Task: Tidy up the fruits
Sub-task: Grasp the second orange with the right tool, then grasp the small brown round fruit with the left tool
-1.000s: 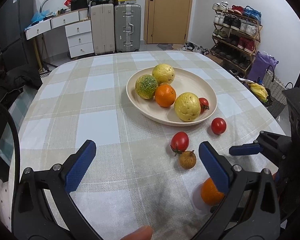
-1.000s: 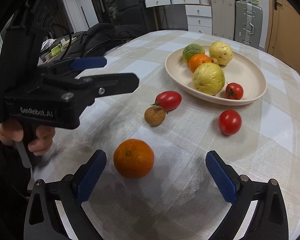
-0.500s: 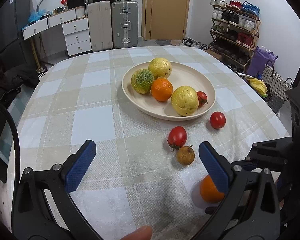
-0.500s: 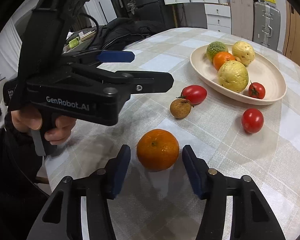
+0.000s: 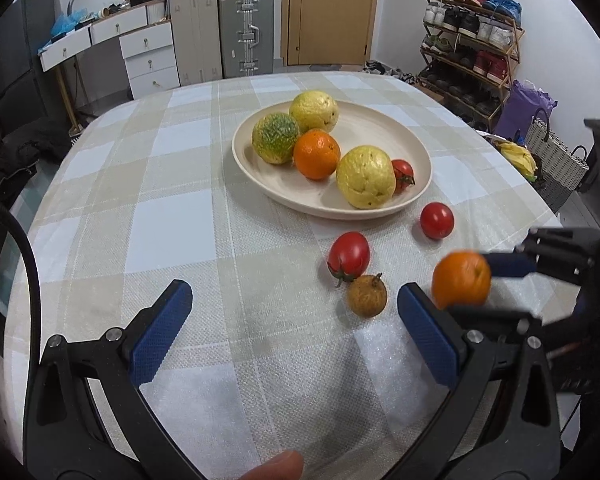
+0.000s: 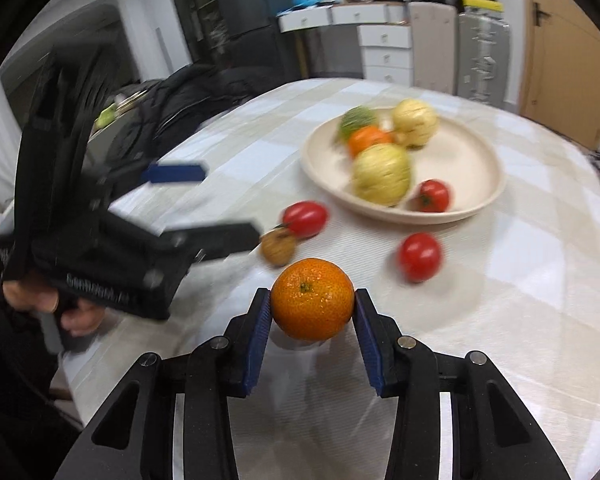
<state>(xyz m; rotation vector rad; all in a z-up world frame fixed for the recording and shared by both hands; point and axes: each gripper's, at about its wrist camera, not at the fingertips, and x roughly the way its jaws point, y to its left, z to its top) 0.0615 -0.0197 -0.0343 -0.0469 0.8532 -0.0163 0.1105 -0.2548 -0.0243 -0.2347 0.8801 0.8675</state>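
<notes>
**Mandarin clamped in the right claw above the tabletop**

Presently, a mandarin (image 6: 312, 299) is seen between the blue pads (image 6: 259, 332) of the right claw (image 6: 311, 334), whose jaws are closing on it; both pads are pressed against its sides at the widest girth, stem end up. The fruit appears lifted clear of the checked tabletop (image 6: 520, 320), near a small brown fruit (image 6: 278, 246) and two loose tomatoes (image 6: 305, 218) (image 6: 419, 257). The cream plate (image 6: 488, 152) farther off is already loaded with a second orange, three yellow-green fruits and a tomato.

The left claw (image 5: 292, 336) is held wide apart over bare cloth, with nothing between its pads.

Handling is judged as follows: the mandarin is light, its peel soft and loose over a yielding body, so only modest pressure across the equator is called for. Excess squeeze could bruise or split it; a rounded, slightly waxy skin may roll out if gripped off-centre.
</notes>
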